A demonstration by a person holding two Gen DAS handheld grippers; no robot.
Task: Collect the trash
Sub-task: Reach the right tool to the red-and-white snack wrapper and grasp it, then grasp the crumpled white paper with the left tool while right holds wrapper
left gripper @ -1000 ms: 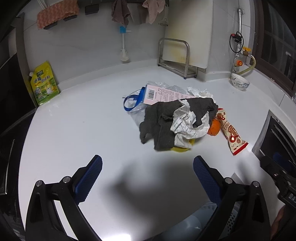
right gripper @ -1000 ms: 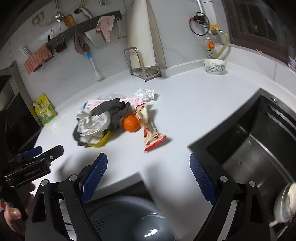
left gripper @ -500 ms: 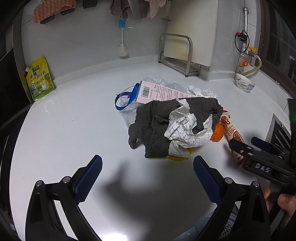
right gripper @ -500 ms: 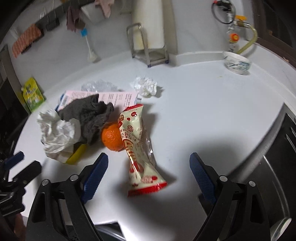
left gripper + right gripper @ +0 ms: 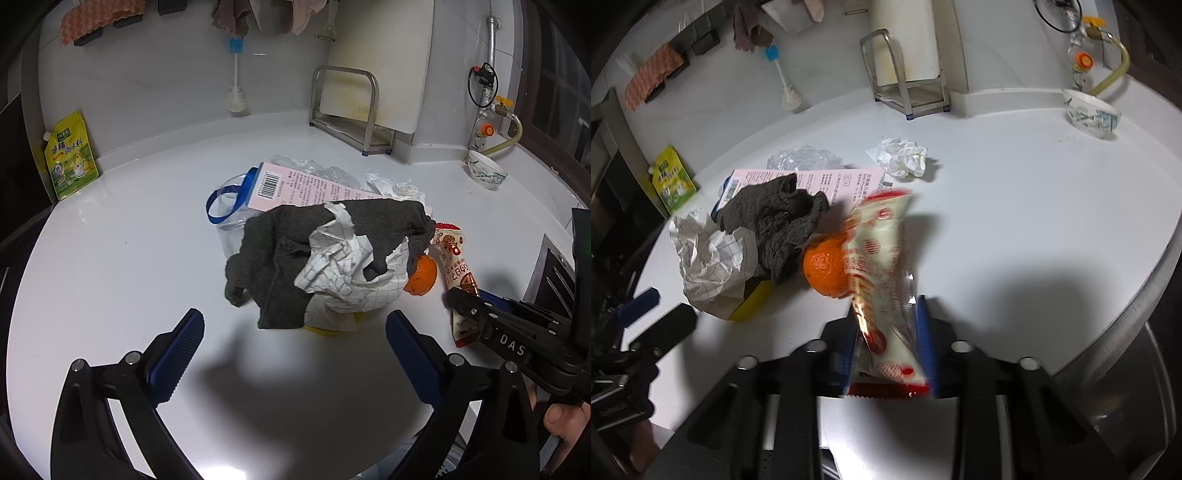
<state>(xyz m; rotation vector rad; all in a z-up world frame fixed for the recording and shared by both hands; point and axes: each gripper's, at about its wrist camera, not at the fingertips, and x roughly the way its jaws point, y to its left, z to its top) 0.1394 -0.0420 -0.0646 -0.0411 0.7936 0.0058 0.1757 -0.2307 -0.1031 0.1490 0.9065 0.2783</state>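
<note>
A trash pile lies on the white counter [image 5: 110, 258]: a grey cloth [image 5: 280, 251], crumpled checked paper [image 5: 343, 273], a pink carton [image 5: 295, 188], a clear bag with blue handle [image 5: 225, 203], an orange [image 5: 825, 269] and a white tissue [image 5: 901, 157]. My right gripper [image 5: 890, 343] is shut on the near end of a red-and-white snack wrapper [image 5: 879, 258]. The wrapper also shows in the left wrist view [image 5: 456, 266]. My left gripper [image 5: 295, 347] is open and empty just in front of the pile.
A yellow pouch [image 5: 70, 155] leans at the back left wall. A metal rack with a cutting board [image 5: 354, 107] stands at the back. A bowl [image 5: 1091, 116] sits at the back right. The sink edge [image 5: 1126, 332] lies to the right.
My right gripper has moved down onto the snack wrapper and closed on its near end. My left gripper has come a little closer to the pile.
</note>
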